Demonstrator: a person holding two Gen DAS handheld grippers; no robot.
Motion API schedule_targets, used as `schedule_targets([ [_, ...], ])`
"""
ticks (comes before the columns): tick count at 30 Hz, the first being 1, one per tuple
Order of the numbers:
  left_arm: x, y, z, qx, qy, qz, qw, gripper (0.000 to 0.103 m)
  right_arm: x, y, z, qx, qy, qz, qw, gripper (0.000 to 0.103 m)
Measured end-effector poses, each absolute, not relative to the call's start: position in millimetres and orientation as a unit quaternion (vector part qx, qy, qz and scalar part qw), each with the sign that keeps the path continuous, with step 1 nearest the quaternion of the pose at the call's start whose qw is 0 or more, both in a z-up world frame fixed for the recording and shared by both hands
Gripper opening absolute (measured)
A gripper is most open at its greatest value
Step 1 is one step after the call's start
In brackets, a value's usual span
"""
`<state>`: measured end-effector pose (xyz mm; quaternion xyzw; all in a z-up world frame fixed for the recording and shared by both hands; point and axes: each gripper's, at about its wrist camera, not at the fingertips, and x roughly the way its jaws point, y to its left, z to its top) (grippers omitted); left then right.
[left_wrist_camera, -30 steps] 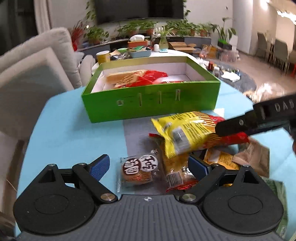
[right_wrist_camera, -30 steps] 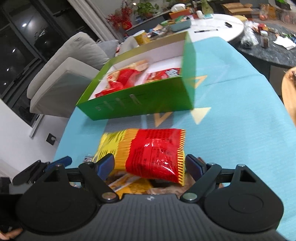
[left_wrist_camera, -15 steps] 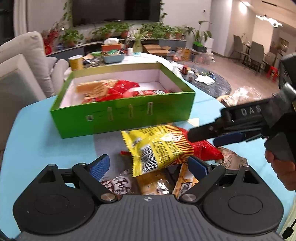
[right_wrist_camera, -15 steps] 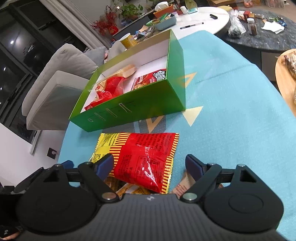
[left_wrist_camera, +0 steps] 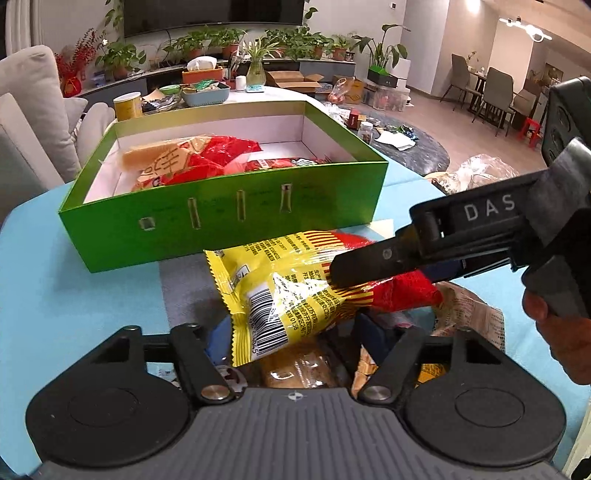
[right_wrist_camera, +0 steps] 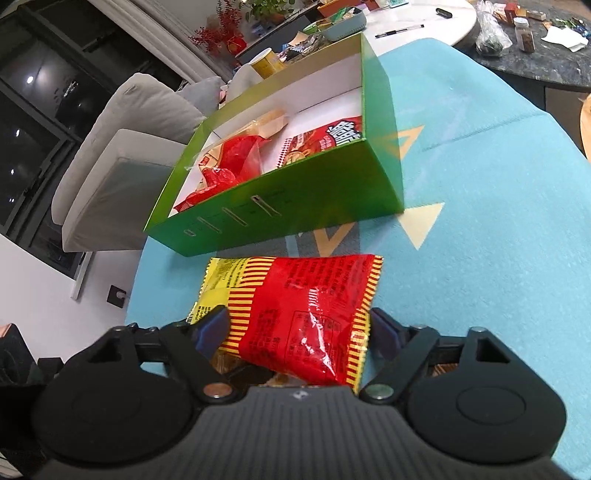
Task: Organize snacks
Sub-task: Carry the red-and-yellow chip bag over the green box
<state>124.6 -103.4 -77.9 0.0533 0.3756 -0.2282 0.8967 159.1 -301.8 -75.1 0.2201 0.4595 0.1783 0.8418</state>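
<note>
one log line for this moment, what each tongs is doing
right tongs: shut on yellow-red snack bag, lifted | left tongs: open, over snack pile | green box: open, partly filled

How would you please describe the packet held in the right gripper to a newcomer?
Find the green box on the blue tablecloth. Just in front, the right gripper holds a yellow-and-red striped snack packet, the only packet lifted above the pile.

Warm indoor lighting fills both views, with a bright ceiling fixture (left_wrist_camera: 524, 27) glowing overexposed. Glare glints off the snack packet (right_wrist_camera: 303, 317). Fisheye curvature bends the edges; dark windows (right_wrist_camera: 33, 107) show night outside
</note>
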Motion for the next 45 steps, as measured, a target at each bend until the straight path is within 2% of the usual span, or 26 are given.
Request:
schedule_targets([
  [4, 117, -96, -71, 0.039, 0.369, -0.232, 0.899, 0.060, 154, -297, -64, 0.211, 0.445, 0.178, 0.852, 0.048],
  [21, 101, -96, 1, 0.046, 0.271, -0.239, 0.931, 0.065, 136, -283, 9, 0.193, 0.348, 0.189, 0.898, 0.048],
  [34, 164, -126, 24, 0.072, 0.256, -0.242, 0.933, 0.066, 185, -307, 28, 0.212, 0.309, 0.181, 0.909, 0.048],
  [45, 228, -137, 1, 0.084, 0.278, -0.229, 0.929, 0.066, 238, -316, 11, 0.213, 0.314, 0.180, 0.908, 0.048],
])
